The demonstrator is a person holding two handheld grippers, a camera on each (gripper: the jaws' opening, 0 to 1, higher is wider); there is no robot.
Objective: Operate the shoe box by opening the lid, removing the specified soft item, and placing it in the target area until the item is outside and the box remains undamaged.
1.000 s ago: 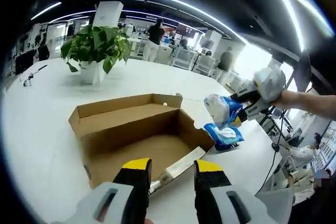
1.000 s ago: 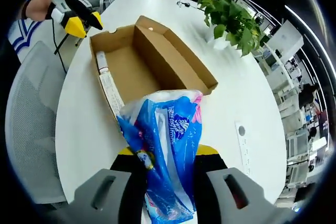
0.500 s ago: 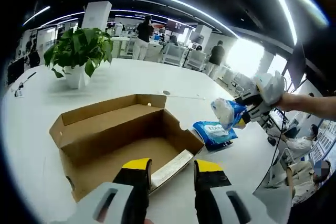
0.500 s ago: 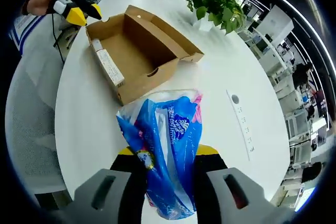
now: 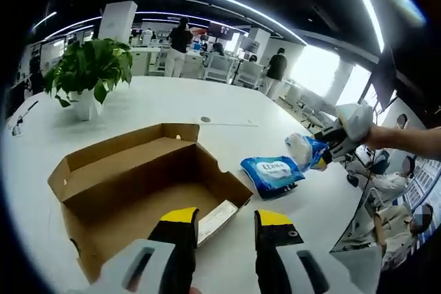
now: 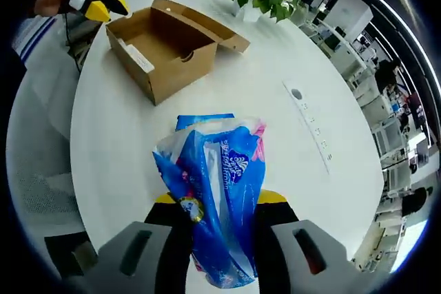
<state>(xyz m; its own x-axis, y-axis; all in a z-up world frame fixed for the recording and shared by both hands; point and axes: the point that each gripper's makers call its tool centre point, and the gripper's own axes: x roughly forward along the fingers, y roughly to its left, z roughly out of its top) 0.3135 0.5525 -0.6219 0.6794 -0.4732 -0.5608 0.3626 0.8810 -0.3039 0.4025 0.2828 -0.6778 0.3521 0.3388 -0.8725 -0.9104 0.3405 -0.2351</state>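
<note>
The brown cardboard shoe box (image 5: 138, 184) stands open on the white table, lid folded back, with a white paper strip (image 5: 216, 218) against its near wall. My left gripper (image 5: 222, 219) hovers open just before that wall, nothing between its jaws. Right of the box, a blue soft pack (image 5: 271, 171) lies flat on the table. My right gripper (image 6: 213, 201) is shut on a blue-and-white soft tissue pack (image 6: 213, 184), held above the table; it appears in the left gripper view as well (image 5: 303, 149). The box (image 6: 162, 49) lies far off, with the left gripper (image 6: 93, 6) beyond it.
A potted plant (image 5: 86, 74) stands at the table's far side. A flush socket strip (image 6: 310, 127) is set into the tabletop. A grey chair (image 6: 38, 170) stands by the table edge. People stand among desks in the background (image 5: 180, 39).
The right gripper has carried the tissue pack farther from the box and lower toward the table. The flat blue pack now lies in full sight. The left gripper stays open by the box.
</note>
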